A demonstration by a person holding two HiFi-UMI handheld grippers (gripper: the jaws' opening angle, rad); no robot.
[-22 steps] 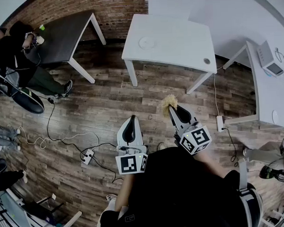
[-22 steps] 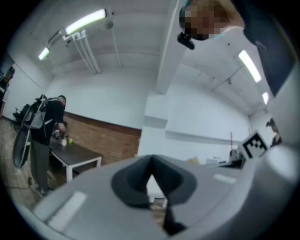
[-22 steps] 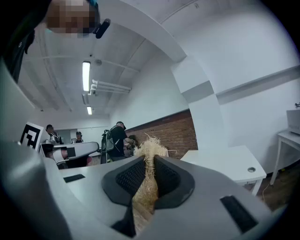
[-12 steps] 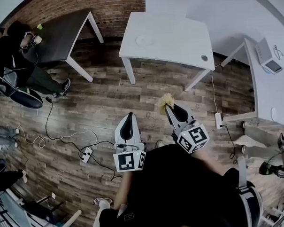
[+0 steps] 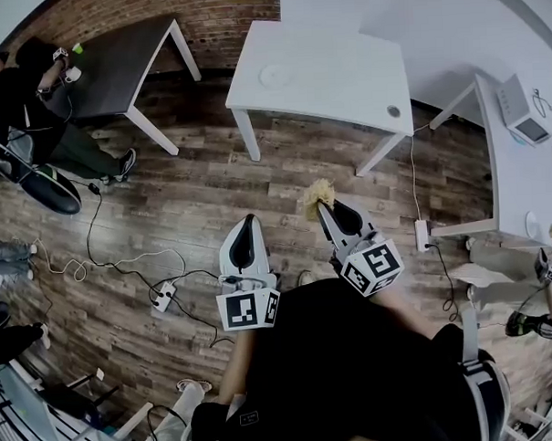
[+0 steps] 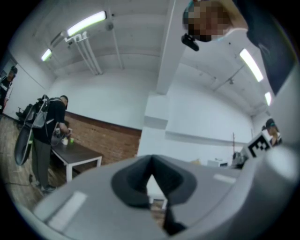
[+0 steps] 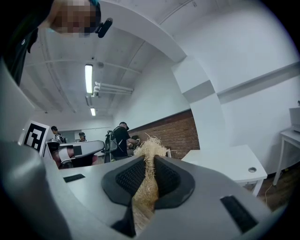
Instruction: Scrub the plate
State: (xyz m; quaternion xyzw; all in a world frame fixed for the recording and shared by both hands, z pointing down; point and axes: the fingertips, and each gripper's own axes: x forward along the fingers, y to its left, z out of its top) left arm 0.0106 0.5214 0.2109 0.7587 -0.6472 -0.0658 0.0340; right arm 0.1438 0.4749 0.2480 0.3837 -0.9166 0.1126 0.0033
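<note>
A white plate (image 5: 275, 75) lies on the white table (image 5: 343, 84) at the far side of the room, well away from both grippers. My right gripper (image 5: 322, 207) is held over the wooden floor, shut on a straw-coloured fibre scrubber (image 5: 317, 196). In the right gripper view the scrubber (image 7: 149, 151) sticks up between the dark pads (image 7: 169, 178), and the white table (image 7: 225, 159) stands beyond. My left gripper (image 5: 248, 220) hangs beside it, shut and holding nothing. In the left gripper view the left gripper (image 6: 151, 169) has its jaws together.
A dark table (image 5: 127, 62) stands at the upper left with a person (image 5: 24, 98) seated beside it. Cables and a power strip (image 5: 161, 298) lie on the wooden floor. A second white desk (image 5: 521, 177) with a white appliance (image 5: 525, 113) is at the right.
Both grippers have drifted slightly left and toward the white table, which sits a little further left in the head view. Neither gripper's grip has changed.
</note>
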